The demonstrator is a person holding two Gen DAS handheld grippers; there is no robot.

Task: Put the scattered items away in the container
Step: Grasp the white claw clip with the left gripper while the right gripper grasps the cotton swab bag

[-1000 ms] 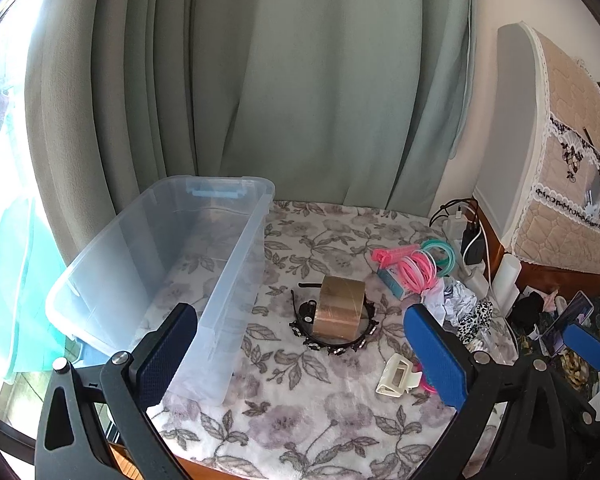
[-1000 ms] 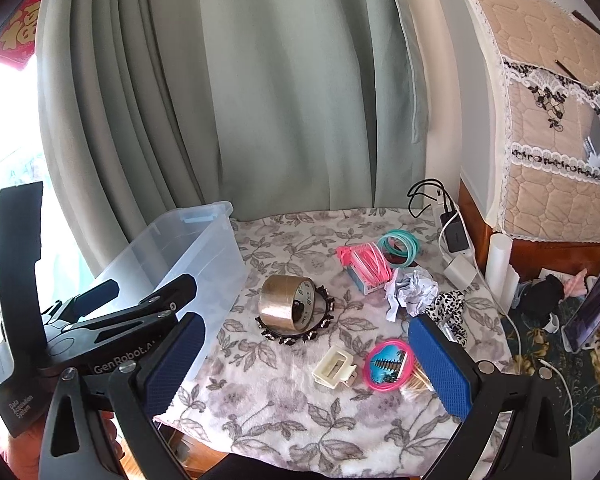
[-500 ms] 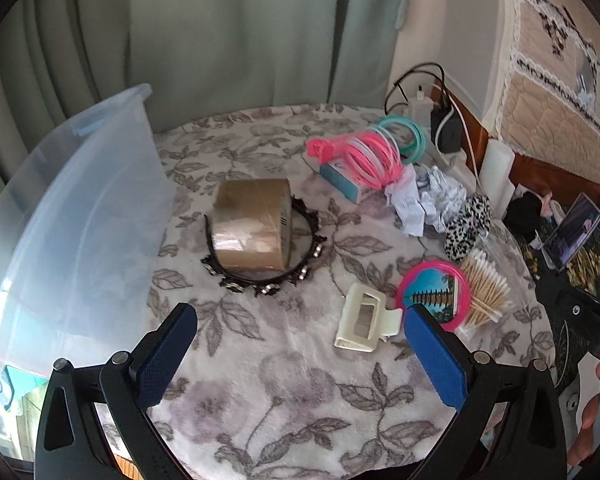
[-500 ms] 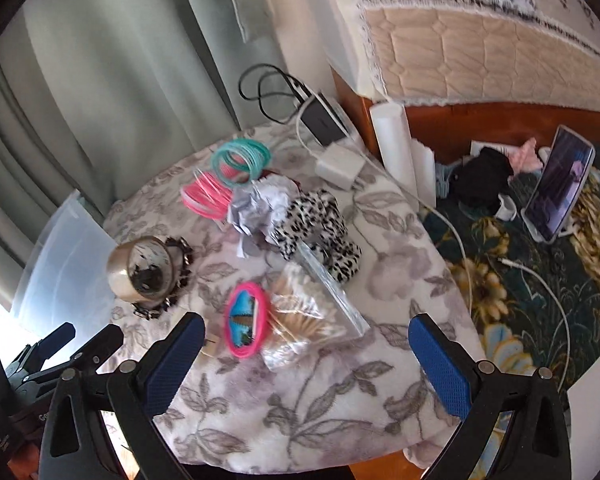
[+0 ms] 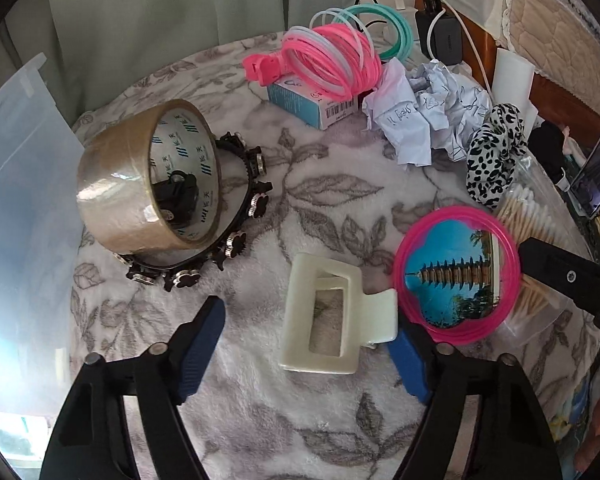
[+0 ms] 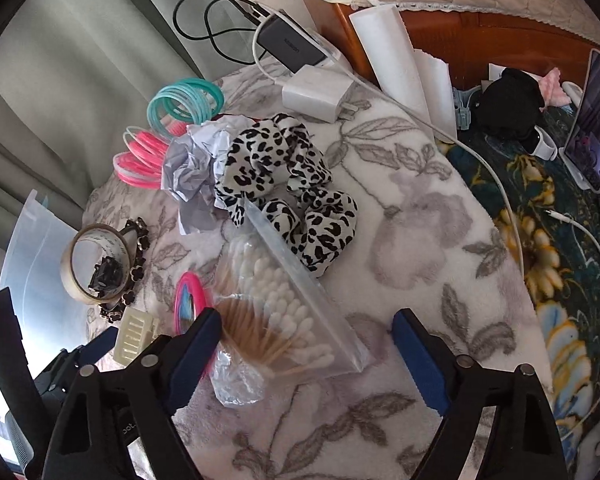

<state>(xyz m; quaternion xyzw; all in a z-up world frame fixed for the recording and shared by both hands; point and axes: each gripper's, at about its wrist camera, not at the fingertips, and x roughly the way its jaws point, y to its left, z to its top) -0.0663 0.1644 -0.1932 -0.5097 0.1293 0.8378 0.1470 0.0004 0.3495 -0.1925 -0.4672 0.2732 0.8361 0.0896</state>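
Left wrist view: left gripper (image 5: 308, 344) jaws closing, pads not yet touching the cream claw hair clip (image 5: 332, 316) lying flat between them, its long axis running away from the camera, its tab toward the pink-rimmed picture mirror (image 5: 458, 272) just beside. Farther out, a tape roll (image 5: 148, 184) rests on a black flower headband (image 5: 236, 216), by the clear plastic bin (image 5: 16, 208). Right wrist view: right gripper (image 6: 308, 348) jaws closing, untouched bag of cotton swabs (image 6: 284, 320) between them, running diagonally toward the leopard scrunchie (image 6: 292, 184) and crumpled paper (image 6: 196, 168).

A cream hair claw (image 5: 332, 316) lies flat near centre; a clear container (image 5: 16, 216) stands at the left; a tape roll (image 5: 140, 184) stands on edge between them.
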